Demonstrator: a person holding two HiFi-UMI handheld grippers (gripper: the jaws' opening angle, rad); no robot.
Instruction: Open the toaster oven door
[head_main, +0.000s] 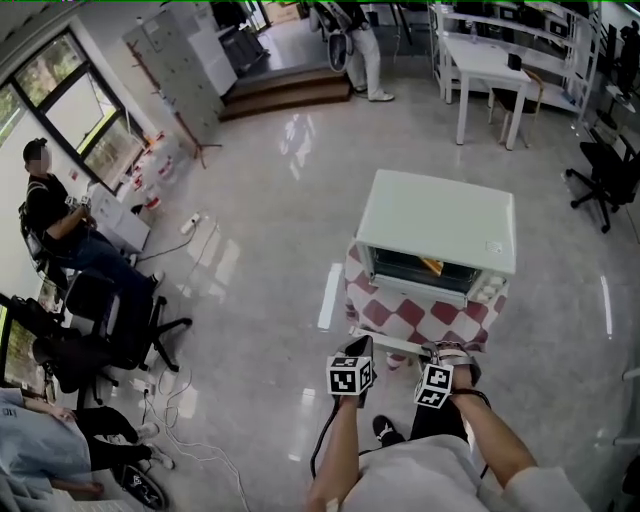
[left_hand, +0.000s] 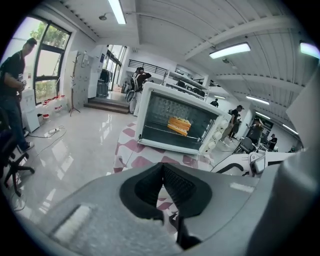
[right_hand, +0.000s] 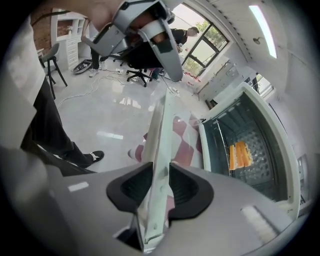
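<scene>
Floor (head_main: 280, 200): glossy pale tile, cables (head_main: 190, 420) at 7 o'clock. Window (head_main: 60, 90) at 10 o'clock, seated person (head_main: 50, 215) at 9, steps (head_main: 290, 90) at 12, white desk (head_main: 490, 70) at 1. Oven (head_main: 437, 218) at 3 o'clock on red-white checked cloth (head_main: 400, 305); bread (right_hand: 240, 155) on rack inside. Door (right_hand: 161, 150) swung down open, toward 6 o'clock. Right gripper (right_hand: 161, 185): fingers narrow, clamped on door edge. Left gripper (left_hand: 162, 170) just beside it, fingers pressed together, holding nothing.
</scene>
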